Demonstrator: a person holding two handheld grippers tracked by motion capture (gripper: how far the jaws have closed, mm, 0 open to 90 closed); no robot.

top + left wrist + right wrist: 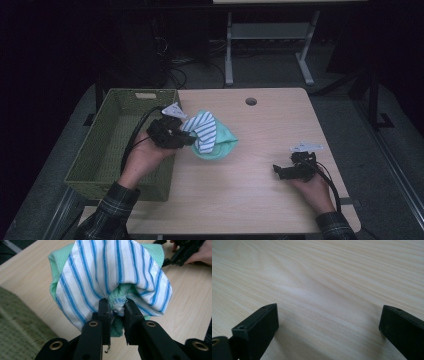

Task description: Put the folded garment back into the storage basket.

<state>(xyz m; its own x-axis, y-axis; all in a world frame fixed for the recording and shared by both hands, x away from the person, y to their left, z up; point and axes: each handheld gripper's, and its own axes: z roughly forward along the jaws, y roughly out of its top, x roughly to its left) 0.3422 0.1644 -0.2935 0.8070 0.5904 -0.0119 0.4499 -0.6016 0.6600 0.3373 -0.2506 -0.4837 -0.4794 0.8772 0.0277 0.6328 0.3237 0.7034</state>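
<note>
A white cloth with blue stripes (204, 127) lies draped over a mint green cloth (225, 142) near the table's middle left. My left gripper (190, 138) is shut on a bunched fold of both. In the left gripper view the striped cloth (112, 270) hangs over the jaws, and the green cloth (120, 298) is pinched in my left gripper (117, 308). The bundle is partly lifted, its lower edge on the table. My right gripper (278, 170) rests low over the table at the right, open and holding nothing. In the right gripper view my right gripper (328, 315) has bare wood between its jaws.
A green woven basket (120, 186) stands along the table's left side, right beside my left hand; its corner (15, 330) shows in the left gripper view. The wooden table (270, 125) has a cable hole (251, 101) near its far edge. A desk frame stands on the floor beyond.
</note>
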